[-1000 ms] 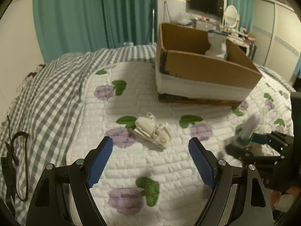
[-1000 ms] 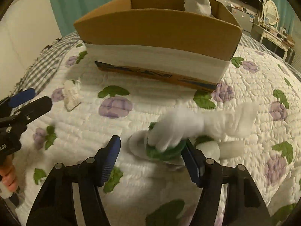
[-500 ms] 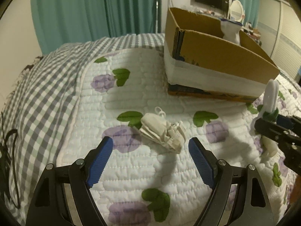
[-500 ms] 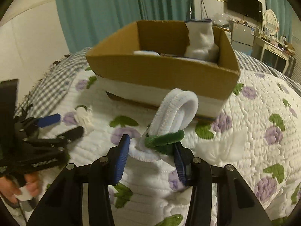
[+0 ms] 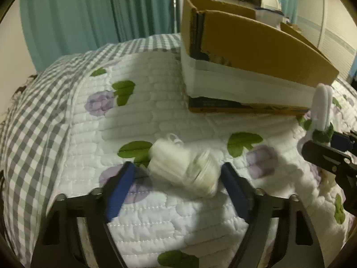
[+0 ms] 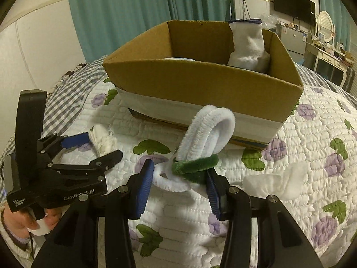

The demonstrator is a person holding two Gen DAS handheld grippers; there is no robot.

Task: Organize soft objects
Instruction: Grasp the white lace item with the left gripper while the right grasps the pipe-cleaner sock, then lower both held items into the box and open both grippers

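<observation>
My right gripper is shut on a white fuzzy coil with a green band and holds it up in front of the cardboard box; the coil also shows in the left wrist view. A white sock stands inside the box. My left gripper is open, its blue pads on either side of a cream cloth bundle lying on the quilt. From the right wrist view the bundle sits between the left gripper's fingers.
The box stands on a white quilt with purple flowers. A grey checked blanket lies to the left. Another white soft piece lies on the quilt at right. Teal curtains and furniture stand behind.
My right gripper closed on the coil, lifted it off the quilt and carried it toward the box. My left gripper moved forward until its open fingers straddle the cream bundle.
</observation>
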